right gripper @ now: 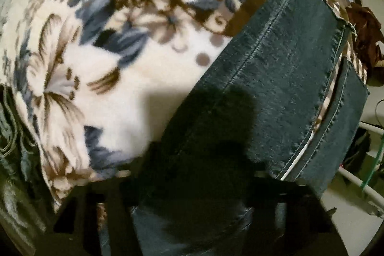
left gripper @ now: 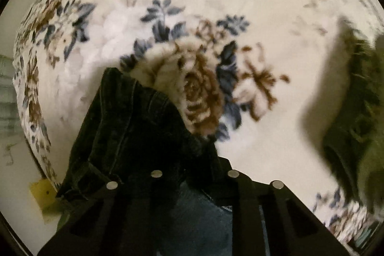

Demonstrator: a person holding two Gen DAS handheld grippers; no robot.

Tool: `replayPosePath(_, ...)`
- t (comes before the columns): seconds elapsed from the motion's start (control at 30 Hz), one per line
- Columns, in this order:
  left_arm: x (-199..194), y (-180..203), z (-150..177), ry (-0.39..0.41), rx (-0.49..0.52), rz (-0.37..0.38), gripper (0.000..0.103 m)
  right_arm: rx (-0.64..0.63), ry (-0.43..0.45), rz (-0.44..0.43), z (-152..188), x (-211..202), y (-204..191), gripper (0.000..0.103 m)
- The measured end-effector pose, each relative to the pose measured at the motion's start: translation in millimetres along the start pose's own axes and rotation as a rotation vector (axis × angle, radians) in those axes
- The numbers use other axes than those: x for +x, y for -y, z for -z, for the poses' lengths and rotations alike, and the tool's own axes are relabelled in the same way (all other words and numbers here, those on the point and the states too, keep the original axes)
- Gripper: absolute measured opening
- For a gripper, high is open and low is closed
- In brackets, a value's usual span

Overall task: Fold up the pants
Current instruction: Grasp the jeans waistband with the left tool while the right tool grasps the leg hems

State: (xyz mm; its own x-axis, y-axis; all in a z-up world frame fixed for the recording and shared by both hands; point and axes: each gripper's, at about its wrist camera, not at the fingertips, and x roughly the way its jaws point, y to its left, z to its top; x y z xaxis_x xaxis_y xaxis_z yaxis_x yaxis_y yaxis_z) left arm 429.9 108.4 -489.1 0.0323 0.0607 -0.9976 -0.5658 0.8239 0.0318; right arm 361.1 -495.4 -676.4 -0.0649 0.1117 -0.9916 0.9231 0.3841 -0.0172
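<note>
Left gripper [left gripper: 194,178]: fingers closed on a bunched fold of the jeans [left gripper: 129,126]; dark denim fills the gap between them and rises up and to the left of the fingers.
Right gripper [right gripper: 192,174]: fingers in deep shadow, set either side of a jeans leg; denim lies between them, but I cannot tell whether the pads press on it.
Jeans: on the blanket [left gripper: 252,4]; in the right view the two legs [right gripper: 283,68] run side by side up to the right, hems [right gripper: 336,23] at the blanket's edge.
Blanket: cream fleece with brown and blue flowers, brown stripes along its far border.
Beyond: an olive fringed cloth [left gripper: 355,100] at the right of the left view; pale floor [right gripper: 345,198] past the hems.
</note>
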Motion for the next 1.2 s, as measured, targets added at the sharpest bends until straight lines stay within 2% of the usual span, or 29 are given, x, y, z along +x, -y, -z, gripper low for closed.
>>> replayPosePath(0.03,-9.1,-4.0,7.6,0.009,0.002,0.019,0.014,-0.011,0.007,-0.030,4.3,-2.9,3.6,0.023)
replayPosePath(0.17,-46.8,-27.8,38.7,0.043,0.001,0.092,0.011,-0.051,0.037,-0.070,24.6,-23.3,19.0,0.010)
replayPosePath(0.23,-65.8,-45.5,58.5,0.055,-0.012,0.130,0.009,-0.091,0.065,-0.087,35.1,-40.5,28.1,0.009)
replayPosePath(0.3,-75.9,-72.7,64.2,0.066,-0.027,0.167,0.009,-0.121,0.089,-0.110,51.0,-56.1,42.7,0.009)
replayPosePath(0.37,-72.9,-89.6,63.6,0.063,-0.049,0.192,0.009,-0.145,0.103,-0.128,68.2,-70.6,64.4,0.009)
replayPosePath(0.47,-73.6,-118.1,83.7,0.049,-0.088,0.212,0.009,-0.158,0.098,-0.151,73.7,-87.2,90.9,0.008)
replayPosePath(0.6,-55.9,-161.3,125.0,0.008,-0.110,0.183,0.008,-0.194,0.092,-0.141,87.5,-88.1,139.4,0.008)
replayPosePath(0.77,-2.7,-194.6,168.7,-0.048,-0.130,0.096,0.008,-0.219,0.056,-0.088,103.9,-51.9,185.6,0.008)
replayPosePath(0.9,43.3,-206.2,183.6,-0.082,-0.150,0.058,0.009,-0.232,0.045,-0.054,110.6,-18.9,205.2,0.008)
replayPosePath(1.07,48.9,-196.5,183.7,-0.054,-0.099,0.034,0.011,-0.245,-0.002,-0.024,111.3,11.6,219.9,0.009)
replayPosePath(1.1,44.7,-192.7,183.0,-0.049,-0.086,0.030,0.011,-0.245,-0.018,-0.031,110.1,14.6,222.9,0.015)
replayPosePath(1.13,39.6,-189.1,182.4,-0.042,-0.075,0.028,0.011,-0.247,-0.038,-0.029,108.0,15.7,227.0,0.026)
replayPosePath(1.2,24.9,-184.5,184.2,-0.016,-0.064,0.039,0.011,-0.255,-0.046,-0.033,106.0,11.7,226.7,0.038)
